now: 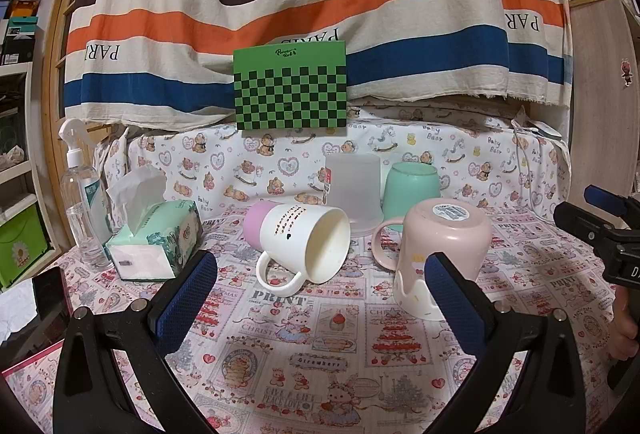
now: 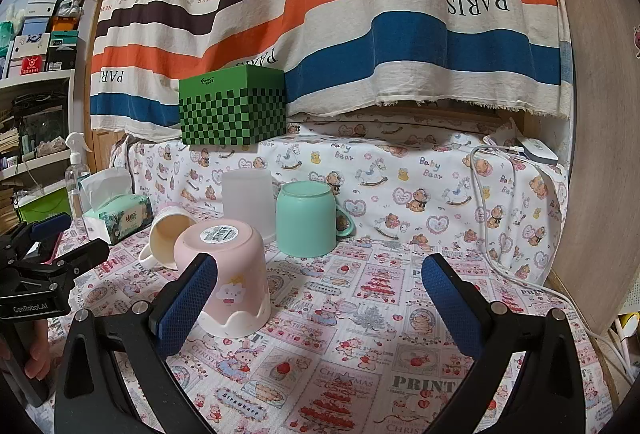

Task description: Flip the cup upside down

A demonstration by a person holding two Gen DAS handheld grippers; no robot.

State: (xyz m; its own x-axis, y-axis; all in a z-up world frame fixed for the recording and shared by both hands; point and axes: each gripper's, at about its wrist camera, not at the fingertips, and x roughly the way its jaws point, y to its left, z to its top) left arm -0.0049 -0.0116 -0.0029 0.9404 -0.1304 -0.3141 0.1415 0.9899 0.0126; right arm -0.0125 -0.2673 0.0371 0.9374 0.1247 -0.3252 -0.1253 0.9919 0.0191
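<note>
A white mug with a pink base (image 1: 298, 240) lies on its side on the patterned tablecloth, mouth toward me, handle down; it also shows in the right wrist view (image 2: 170, 234). A pink cup (image 1: 436, 254) stands upside down to its right, also in the right wrist view (image 2: 230, 274). Behind stand an upside-down frosted cup (image 1: 354, 190) (image 2: 248, 200) and an upside-down mint mug (image 1: 412, 190) (image 2: 306, 218). My left gripper (image 1: 320, 298) is open and empty, short of the white mug. My right gripper (image 2: 318, 298) is open and empty, right of the pink cup.
A tissue box (image 1: 154, 242) and a spray bottle (image 1: 82, 202) stand at the left. A green checkered box (image 1: 290, 88) sits on the raised ledge behind. A white cable (image 2: 504, 246) runs down the right side. A wooden panel (image 2: 600, 154) bounds the right.
</note>
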